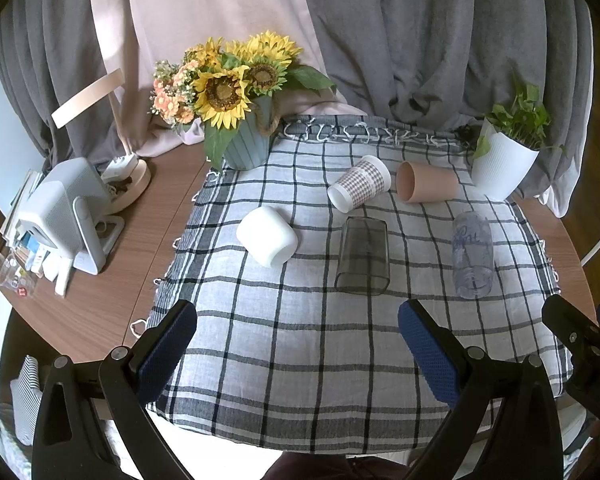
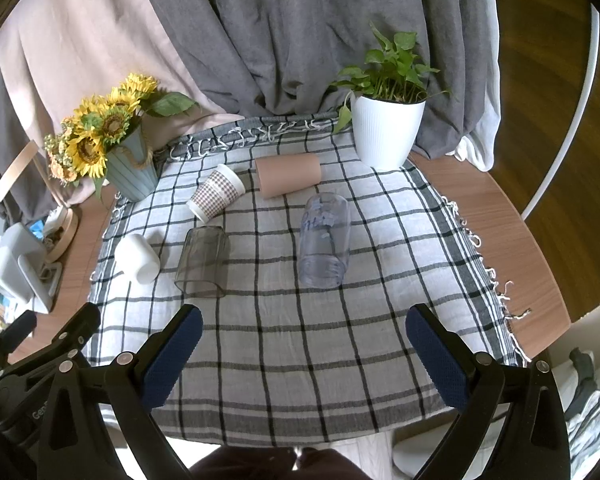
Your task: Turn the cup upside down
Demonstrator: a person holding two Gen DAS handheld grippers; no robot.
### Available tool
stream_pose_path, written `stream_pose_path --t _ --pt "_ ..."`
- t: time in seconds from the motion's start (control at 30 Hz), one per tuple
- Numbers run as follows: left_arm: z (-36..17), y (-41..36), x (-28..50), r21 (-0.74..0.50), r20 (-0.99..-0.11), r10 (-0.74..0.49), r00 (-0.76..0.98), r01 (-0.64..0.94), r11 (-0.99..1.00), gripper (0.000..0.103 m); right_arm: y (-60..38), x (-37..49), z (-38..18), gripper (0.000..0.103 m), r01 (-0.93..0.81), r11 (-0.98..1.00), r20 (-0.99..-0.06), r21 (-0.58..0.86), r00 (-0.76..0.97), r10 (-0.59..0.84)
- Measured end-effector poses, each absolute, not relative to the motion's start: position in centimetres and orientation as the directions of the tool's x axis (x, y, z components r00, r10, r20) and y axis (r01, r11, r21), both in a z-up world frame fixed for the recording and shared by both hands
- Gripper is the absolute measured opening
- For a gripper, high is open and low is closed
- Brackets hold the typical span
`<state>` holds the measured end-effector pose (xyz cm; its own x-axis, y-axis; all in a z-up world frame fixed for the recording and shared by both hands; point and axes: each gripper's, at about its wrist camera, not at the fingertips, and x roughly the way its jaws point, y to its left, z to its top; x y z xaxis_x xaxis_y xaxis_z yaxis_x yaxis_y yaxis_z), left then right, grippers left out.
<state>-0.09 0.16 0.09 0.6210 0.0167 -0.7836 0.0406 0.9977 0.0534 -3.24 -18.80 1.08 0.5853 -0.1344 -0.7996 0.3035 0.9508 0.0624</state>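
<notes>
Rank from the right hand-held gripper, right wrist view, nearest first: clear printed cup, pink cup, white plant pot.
From the right hand-held gripper:
1. Clear printed cup, lying mid-cloth, just ahead.
2. Pink cup, on its side behind it.
3. White plant pot, far right corner.

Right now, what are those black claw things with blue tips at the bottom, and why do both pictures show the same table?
Those are two grabbing tools that a person holds, one in each hand. Each has a small camera looking out along its jaws, so one picture comes from the left gripper and the other from the right gripper. Both stand open and hold nothing.

On the checked cloth five cups lie on their sides: a white cup, a smoky clear cup, a checkered paper cup, a pink cup and a clear cup with writing. Behind them stand sunflowers and a green plant in a white pot. The job is to turn a cup upside down.
</notes>
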Motion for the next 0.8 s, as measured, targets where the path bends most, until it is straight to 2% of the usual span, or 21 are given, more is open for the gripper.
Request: stream_pose_path --t 0.8 --pt "-1.0 0.6 -0.1 0.039 -0.799 0.006 0.602 0.041 0.998 0.103 -18.5 -3.1 0.5 0.102 0.302 0.951 -0.810 0.059 0.571 -0.131"
